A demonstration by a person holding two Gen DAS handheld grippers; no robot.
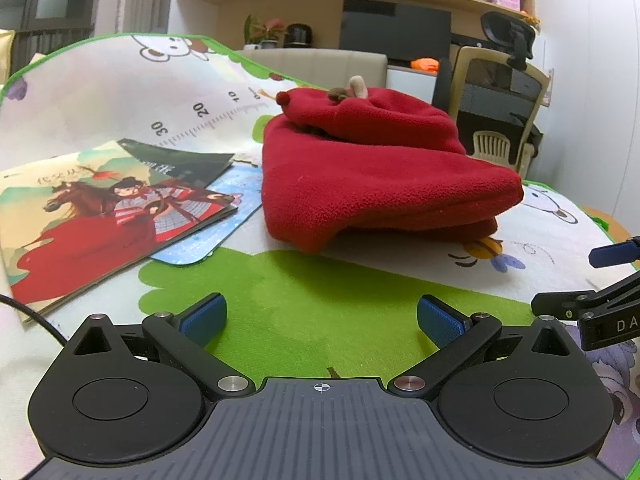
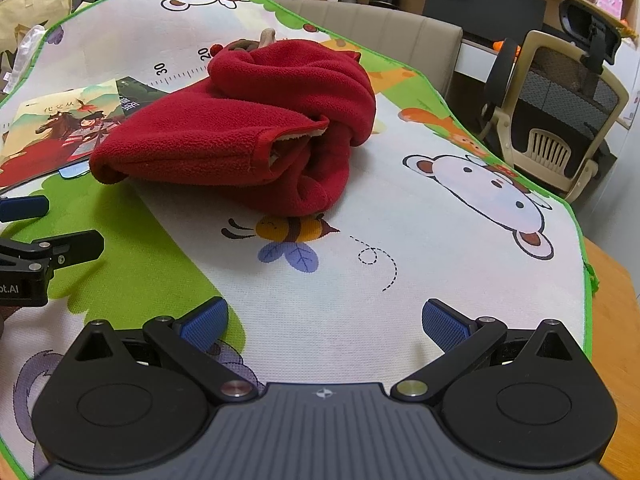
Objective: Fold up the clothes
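Both claws, left claw and right claw, gape wide and empty. The red fleece lies bundled ahead of both, near the books. Risk: a shallow pinch catching one layer and dragging the bundle onto them.

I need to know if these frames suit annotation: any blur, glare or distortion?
Left wrist view: sharp on the red fleece garment, fisheye bends the mat edge, dark corners. Right wrist view: equally sharp, soft shadow under the garment, no glare; both tongs open.
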